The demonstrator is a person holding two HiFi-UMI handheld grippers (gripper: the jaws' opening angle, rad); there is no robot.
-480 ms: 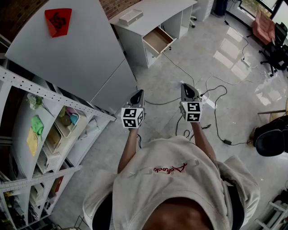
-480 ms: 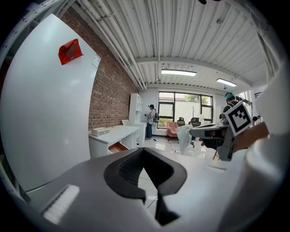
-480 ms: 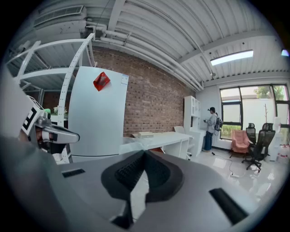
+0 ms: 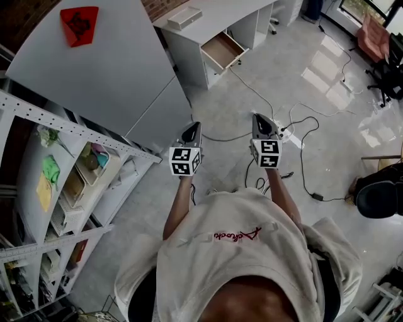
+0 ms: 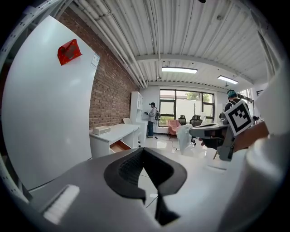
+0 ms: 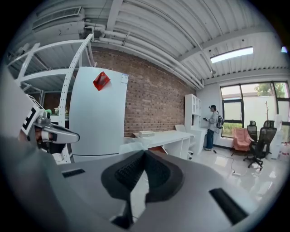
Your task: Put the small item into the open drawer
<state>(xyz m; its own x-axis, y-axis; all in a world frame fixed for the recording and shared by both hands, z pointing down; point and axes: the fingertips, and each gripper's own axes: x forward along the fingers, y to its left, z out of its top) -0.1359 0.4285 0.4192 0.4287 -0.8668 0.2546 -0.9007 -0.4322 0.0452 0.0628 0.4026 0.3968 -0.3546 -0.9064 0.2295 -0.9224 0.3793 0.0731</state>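
The white desk stands far ahead across the floor, its wooden drawer pulled open. The same drawer shows small in the left gripper view. Both grippers are held in the air at chest height, side by side and pointing at the desk. My left gripper is shut with nothing in it, its pads meeting at the tip. My right gripper is shut on a small translucent plastic packet, which also shows at its tip in the left gripper view.
A tall grey cabinet with a red tag stands at the left, beside metal shelves with small goods. Cables and a power strip lie on the floor ahead. A white box rests on the desk. Another person stands far off.
Both grippers keep the same pose and the same spacing. The whole view has shifted slightly, with the desk and drawer a little higher in the head view.
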